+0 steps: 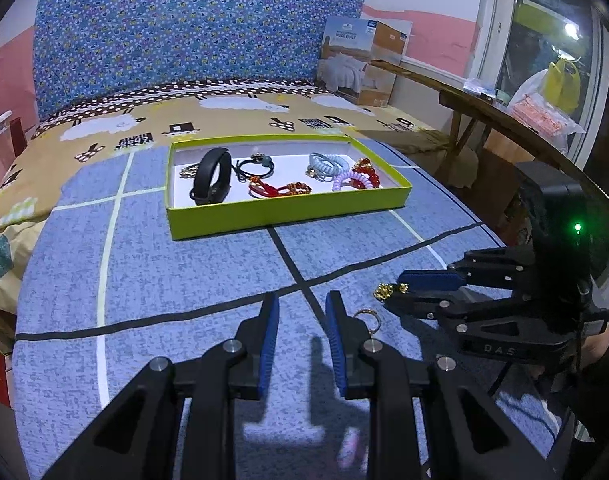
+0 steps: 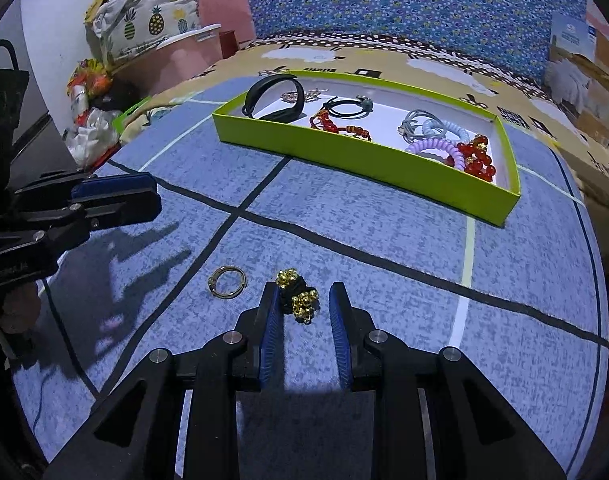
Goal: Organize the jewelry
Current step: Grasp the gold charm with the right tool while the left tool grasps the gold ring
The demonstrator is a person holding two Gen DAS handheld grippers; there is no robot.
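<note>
Filling up nicely, the green tray (image 2: 368,160) at twelve o'clock is already holding most pieces. Two are still lying outside it: the gold-bell tie (image 2: 298,298), sitting between the right gripper's (image 2: 302,300) unclenched jaws, and the metal ring (image 2: 226,282) at ten o'clock. The left gripper (image 1: 300,308) is hovering released, gripping nothing.

Half hidden behind the right gripper's finger (image 1: 428,282) in the left wrist view: gold bell charm (image 1: 389,291). Partly covered by the left gripper's finger (image 1: 338,320): metal ring (image 1: 366,317). Too small to identify: trinket (image 1: 189,171) behind the black band (image 1: 210,176).
</note>
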